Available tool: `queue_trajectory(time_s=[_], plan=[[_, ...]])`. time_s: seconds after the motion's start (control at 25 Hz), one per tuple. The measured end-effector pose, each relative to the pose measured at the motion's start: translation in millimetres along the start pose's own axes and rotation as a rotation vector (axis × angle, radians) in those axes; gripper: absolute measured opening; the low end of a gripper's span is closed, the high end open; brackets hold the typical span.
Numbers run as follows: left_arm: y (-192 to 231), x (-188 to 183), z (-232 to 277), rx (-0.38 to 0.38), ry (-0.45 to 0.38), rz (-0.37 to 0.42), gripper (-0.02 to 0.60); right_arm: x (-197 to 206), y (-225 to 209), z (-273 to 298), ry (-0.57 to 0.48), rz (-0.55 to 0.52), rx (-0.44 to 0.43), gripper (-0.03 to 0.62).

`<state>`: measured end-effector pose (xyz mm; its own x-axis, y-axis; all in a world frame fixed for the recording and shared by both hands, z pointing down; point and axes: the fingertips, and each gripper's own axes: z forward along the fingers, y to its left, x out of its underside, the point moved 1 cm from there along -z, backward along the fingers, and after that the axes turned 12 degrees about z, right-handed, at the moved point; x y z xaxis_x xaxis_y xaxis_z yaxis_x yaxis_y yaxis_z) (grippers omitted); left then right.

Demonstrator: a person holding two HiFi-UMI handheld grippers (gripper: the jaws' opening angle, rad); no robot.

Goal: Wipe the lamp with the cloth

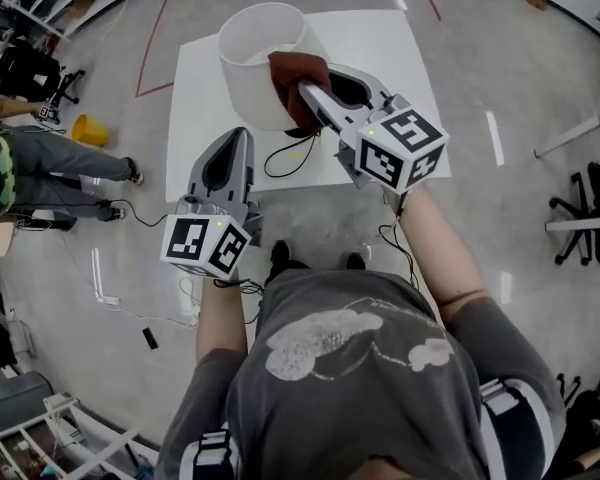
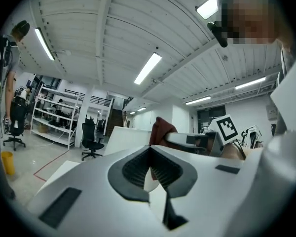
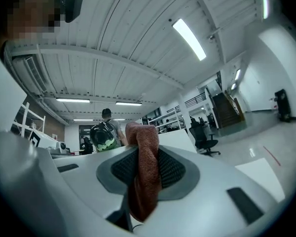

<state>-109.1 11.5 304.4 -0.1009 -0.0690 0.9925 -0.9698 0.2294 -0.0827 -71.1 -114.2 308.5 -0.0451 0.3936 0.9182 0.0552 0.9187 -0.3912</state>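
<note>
Lamp: the white drum lampshade [image 1: 252,60] stands in the upper centre of the head view, on a white table [image 1: 405,53]. Its open top faces the camera. A black cable [image 1: 292,154] loops on the table just below it.

Cloth: the rust-brown cloth [image 1: 300,72] is bunched against the right side of the shade's rim. In the right gripper view it hangs limp [image 3: 144,174] down the middle of the frame.

Right gripper [image 1: 307,96]: the jaws are clamped on the cloth, with a fold of it sticking out above and below the pads. It holds nothing else.

Left gripper [image 1: 243,134]: the jaws are closed together and empty. It sits lower left of the shade, near it; I cannot tell whether it touches.

Handling, cloth: it looks soft and floppy, so it probably grips well but may bunch. A hold on a thick fold near its middle should keep a pad of fabric facing the shade.

Handling, lamp: the shade looks light and thin-walled, so it probably dents or tips under a sideways push. Light strokes seem wise, with the free gripper bracing the opposite wall or the base.
</note>
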Motion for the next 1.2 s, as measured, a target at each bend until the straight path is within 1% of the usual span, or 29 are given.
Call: queue_trajectory(time_s=[0.16, 0.28, 0.36, 0.56, 0.68, 0.76, 0.84, 0.92, 1.04, 1.2], plan=[[-5.0, -3.6, -7.7, -0.043, 0.015, -0.002, 0.008, 22.3, -14.5, -1.2, 0.059, 0.035, 0.019, 0.091], [-4.5, 1.9, -7.6, -0.051, 0.032, -0.015, 0.008, 40.2, -28.0, -0.4, 0.101, 0.093, 0.044, 0.091], [-6.5, 11.6, -7.0, -0.047, 0.056, -0.025, 0.008, 52.2, -35.8, -2.3, 0.122, 0.124, 0.060, 0.091], [-13.7, 44.0, -5.5, -0.038, 0.109, -0.066, 0.008, 83.8, -54.2, -15.4, 0.168, 0.145, 0.130, 0.091], [-17.0, 62.8, 2.1, -0.019, 0.140, -0.091, 0.008, 100.4, -67.7, -24.4, 0.194, 0.163, 0.180, 0.091], [-17.2, 67.8, 8.4, -0.001, 0.146, -0.101, 0.008, 104.9, -76.4, -29.9, 0.198, 0.169, 0.213, 0.091], [-10.4, 63.7, 14.1, 0.001, 0.127, -0.102, 0.008, 100.4, -82.4, -32.9, 0.184, 0.171, 0.239, 0.091], [3.0, 53.0, 19.9, -0.018, 0.093, -0.093, 0.008, 86.7, -83.8, -32.4, 0.161, 0.160, 0.254, 0.091], [20.1, 33.1, 28.5, -0.030, 0.051, -0.079, 0.008, 54.8, -78.0, -26.8, 0.116, 0.115, 0.253, 0.091], [33.5, 1.4, 44.5, 0.002, -0.006, -0.049, 0.008, 3.3, -66.2, -7.7, 0.034, 0.048, 0.232, 0.091]])
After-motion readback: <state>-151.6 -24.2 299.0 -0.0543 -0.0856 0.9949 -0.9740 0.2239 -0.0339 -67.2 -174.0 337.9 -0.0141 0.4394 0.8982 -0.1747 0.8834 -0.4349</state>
